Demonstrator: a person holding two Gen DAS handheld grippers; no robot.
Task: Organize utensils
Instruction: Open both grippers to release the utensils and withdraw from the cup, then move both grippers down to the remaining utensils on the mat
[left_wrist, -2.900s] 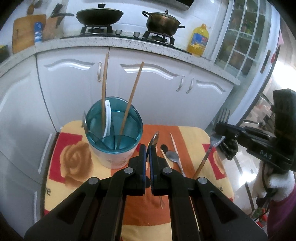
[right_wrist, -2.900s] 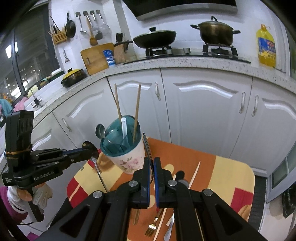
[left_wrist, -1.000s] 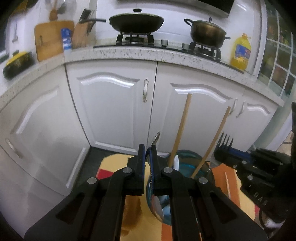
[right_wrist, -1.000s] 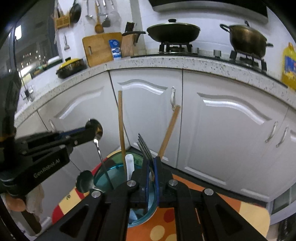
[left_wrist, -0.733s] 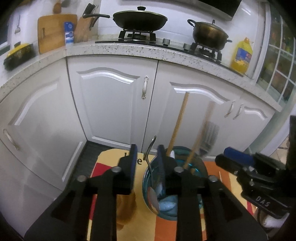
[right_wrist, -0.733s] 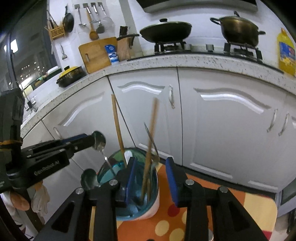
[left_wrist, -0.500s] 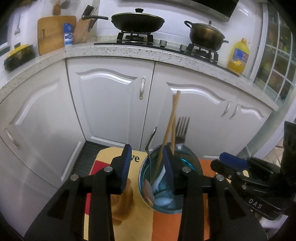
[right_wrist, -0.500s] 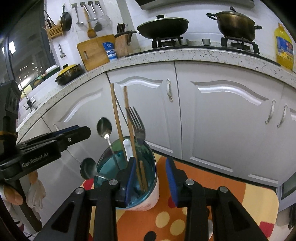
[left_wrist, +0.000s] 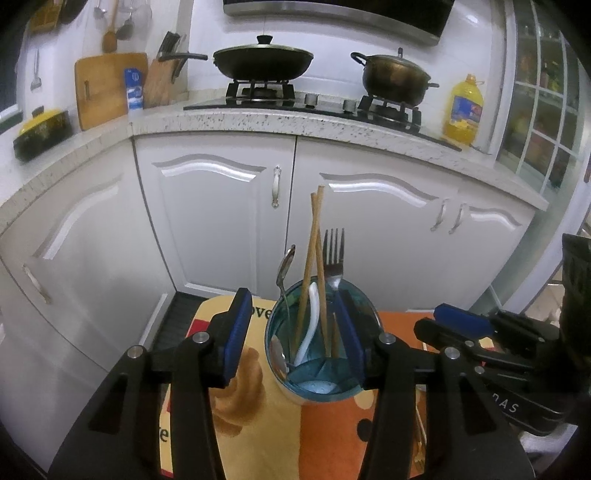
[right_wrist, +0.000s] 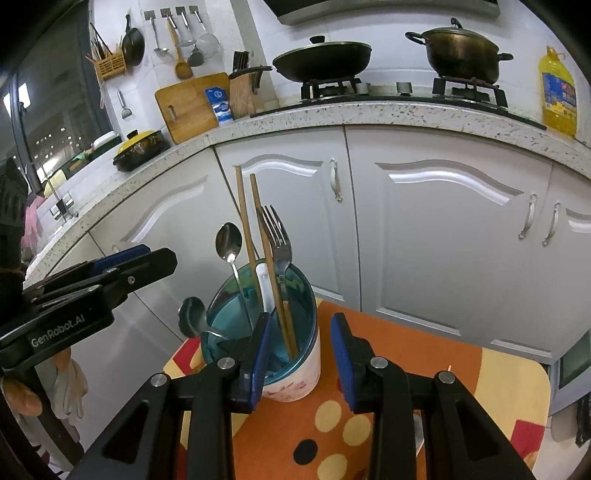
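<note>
A teal-lined utensil cup (left_wrist: 351, 391) (right_wrist: 303, 369) stands on a small table with a patterned cloth (left_wrist: 266, 435) (right_wrist: 461, 369). In it stand two wooden chopsticks (left_wrist: 317, 236) (right_wrist: 255, 221), a metal fork (left_wrist: 333, 254) (right_wrist: 277, 236), metal spoons (left_wrist: 286, 266) (right_wrist: 228, 240) and a white plastic spoon (left_wrist: 312, 321) (right_wrist: 264, 284). My left gripper (left_wrist: 291, 332) is open and empty just above and in front of the cup. My right gripper (right_wrist: 299, 350) is open and empty beside the cup; it also shows in the left wrist view (left_wrist: 458, 325).
White cabinet doors (left_wrist: 221, 229) (right_wrist: 443, 229) stand close behind the table. The counter above holds a wok (left_wrist: 263, 62), a pot (left_wrist: 395, 77) and an oil bottle (left_wrist: 463, 110). Some cutlery lies on the cloth at the right (left_wrist: 419, 428).
Both grippers were shut on a spoon and a fork, carried them over the cup and opened. The spoon and fork now stand in the cup, and both grippers have drawn back a little.
</note>
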